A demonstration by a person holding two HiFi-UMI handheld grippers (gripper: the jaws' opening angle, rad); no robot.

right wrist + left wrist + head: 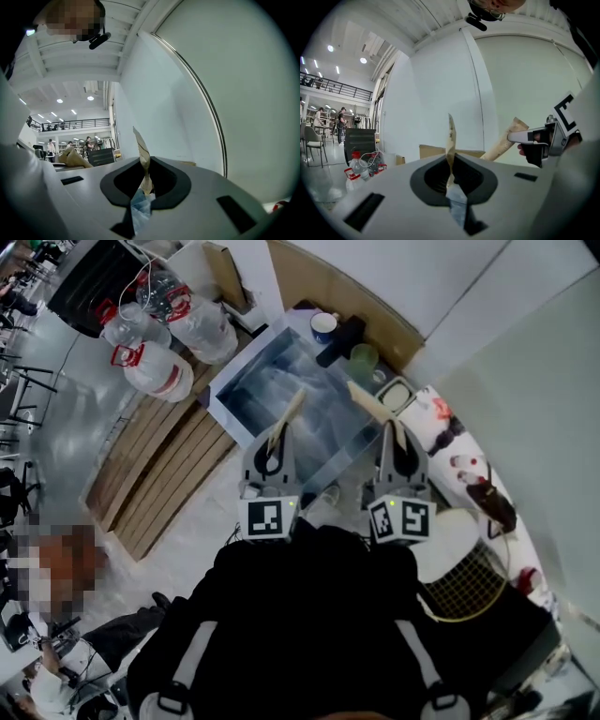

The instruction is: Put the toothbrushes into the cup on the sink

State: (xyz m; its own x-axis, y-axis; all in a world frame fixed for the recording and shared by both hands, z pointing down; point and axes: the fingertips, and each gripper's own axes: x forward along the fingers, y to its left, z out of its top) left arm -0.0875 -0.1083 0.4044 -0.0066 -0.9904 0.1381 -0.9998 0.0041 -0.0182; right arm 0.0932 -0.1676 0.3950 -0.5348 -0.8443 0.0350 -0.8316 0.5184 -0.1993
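Note:
Both grippers are tilted upward over the steel sink, and each pinches a toothbrush in tan paper wrapping. My left gripper is shut on the left toothbrush, which stands up between the jaws. My right gripper is shut on the right toothbrush, seen upright in its own view. A white cup with a blue rim and a green cup stand at the sink's far corner, beyond both grippers. From the left gripper view, the right gripper is at the right.
Large water bottles lie at the back left beside wooden pallets. A black object sits between the two cups. A soap dish is on the counter, and a badminton racket lies at the right.

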